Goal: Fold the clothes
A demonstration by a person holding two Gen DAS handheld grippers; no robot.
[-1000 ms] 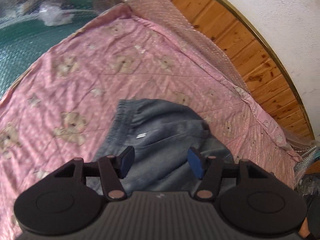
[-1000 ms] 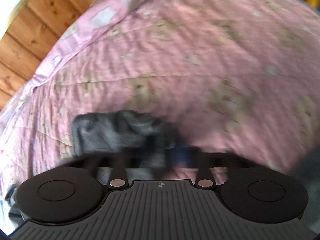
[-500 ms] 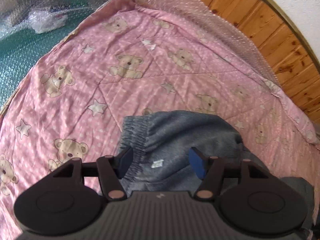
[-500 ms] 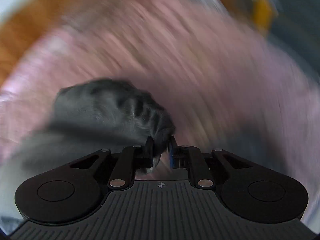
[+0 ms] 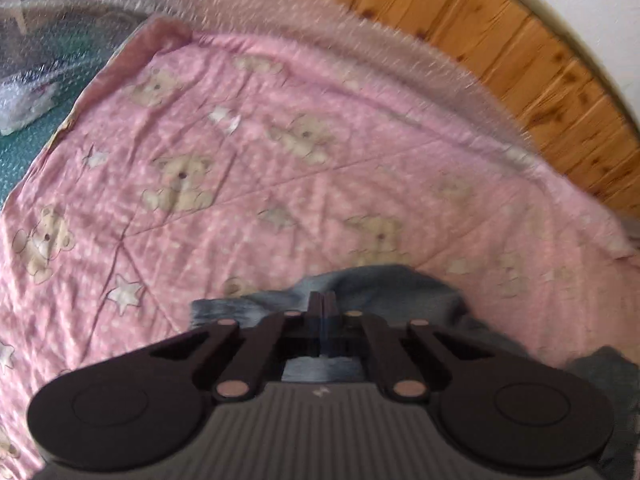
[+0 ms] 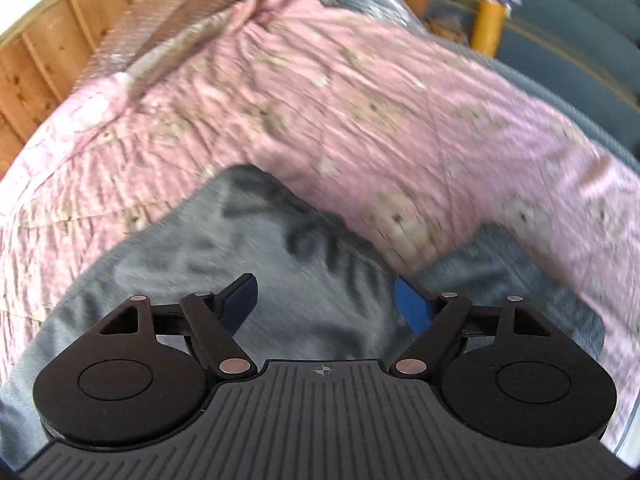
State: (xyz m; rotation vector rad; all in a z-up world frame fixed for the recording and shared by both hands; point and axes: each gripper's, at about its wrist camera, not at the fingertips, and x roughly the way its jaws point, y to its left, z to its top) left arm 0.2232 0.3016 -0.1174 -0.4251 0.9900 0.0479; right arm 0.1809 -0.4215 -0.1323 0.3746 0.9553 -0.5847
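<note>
The left gripper (image 5: 322, 304) has its jaws pressed together, and grey-blue cloth of the garment (image 5: 372, 284) bunches directly around and under the tips; whether a fold is actually caught between them cannot be told, since the pads meet with no cloth visible in the seam. Ahead of this gripper and to both sides spreads the pink quilt (image 5: 248, 184) printed with bears and stars, with bubble wrap (image 5: 304, 16) beyond its far edge and wood panelling (image 5: 520, 52) further to the right.

The right gripper (image 6: 324, 300) has its jaws spread wide, the blue pads clear of each other. The same garment (image 6: 248, 240) lies beneath and ahead of it, on the quilt (image 6: 400, 92), wrinkled between the tips and running off to the lower left. The right wrist view is blurred.
</note>
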